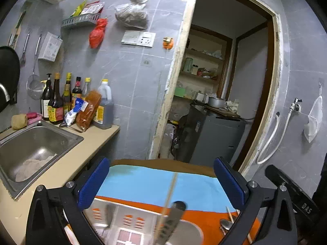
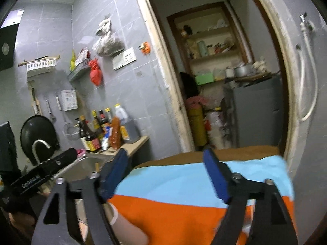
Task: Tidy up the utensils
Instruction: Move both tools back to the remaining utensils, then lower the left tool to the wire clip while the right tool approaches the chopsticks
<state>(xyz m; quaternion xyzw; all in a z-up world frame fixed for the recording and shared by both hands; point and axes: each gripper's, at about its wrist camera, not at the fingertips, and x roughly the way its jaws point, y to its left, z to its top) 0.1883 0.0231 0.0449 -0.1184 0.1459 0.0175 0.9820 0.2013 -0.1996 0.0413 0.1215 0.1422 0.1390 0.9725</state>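
Blurred steel utensils lie closest to the left lens: a flat metal spatula-like blade (image 1: 170,223), a thin pale wooden chopstick (image 1: 169,196) running up across it, and at the right a steel spoon (image 1: 225,223) beside more chopsticks (image 1: 231,214). They rest on a cloth printed in sky blue and orange (image 1: 155,185) that covers a small brown-edged counter (image 1: 184,164), probably laid there to gather the pieces for sorting; a white perforated plastic tray (image 1: 130,220) sits at the cloth's near edge, likely the holder meant to receive them, though motion blur makes this uncertain.

Left gripper (image 1: 161,181) hovers above the pile with its blue-padded fingers (image 1: 94,185) spread wide and holding nothing, seemingly lined up to pick the chopstick. Right gripper (image 2: 165,173) hangs over the same cloth, fingers (image 2: 214,175) likewise apart and empty, with no utensil under it in view. A stainless steel sink (image 1: 34,145) set in the beige worktop lies to the left, with sauce bottles (image 1: 61,100) behind it.
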